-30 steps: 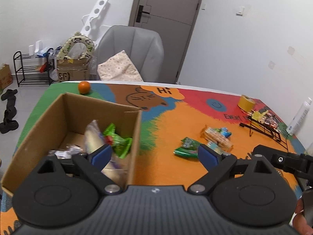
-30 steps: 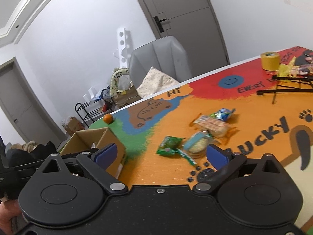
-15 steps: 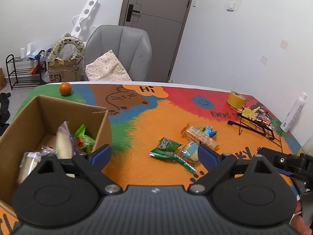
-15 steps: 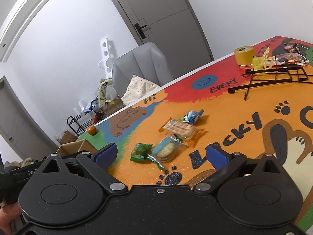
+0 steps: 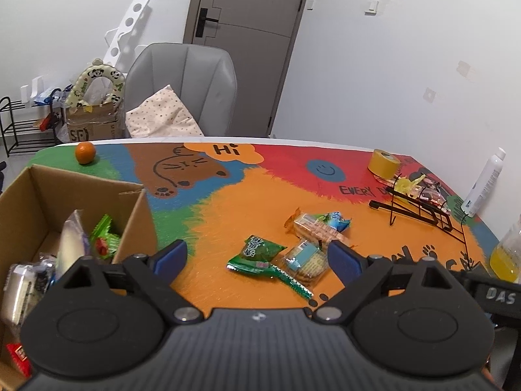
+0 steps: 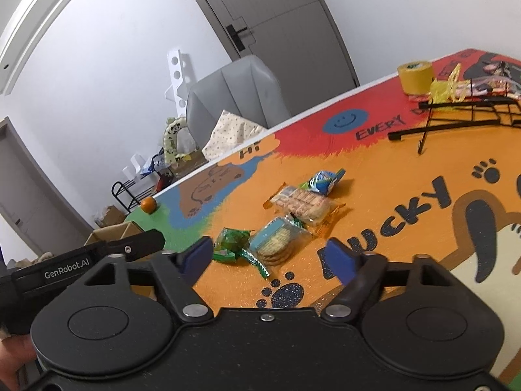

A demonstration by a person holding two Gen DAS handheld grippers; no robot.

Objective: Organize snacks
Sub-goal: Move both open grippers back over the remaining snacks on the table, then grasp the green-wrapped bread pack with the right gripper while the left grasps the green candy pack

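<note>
Left wrist view: left gripper (image 5: 257, 255) has its jaws wide, nothing between them, held above the table (image 5: 228, 202). Just past the blue pads (image 5: 171, 257) lie four loose snacks in a cluster on the orange part of the mat: green packet (image 5: 260, 252), clear cracker pack (image 5: 304, 260) touching it on the right, long biscuit pack (image 5: 317, 228) behind, small blue-green packet (image 5: 337, 220) touching the biscuit pack's far end. To the left stands the open box (image 5: 136, 215), with several snacks already inside, a green wrapper (image 5: 104, 239) and a pale pouch (image 5: 73, 244) among them. Orange (image 5: 85, 152) sits near the far left edge. Tape roll (image 5: 383, 163), wire rack (image 5: 423, 208) and white bottle (image 5: 483, 184) are at far right.

Right wrist view: right gripper (image 6: 272, 255) also spread wide and empty, above the mat. The same four snacks lie just ahead of its pads (image 6: 338, 262). Left gripper's body appears at left, in front of the box (image 6: 110, 233).
</note>
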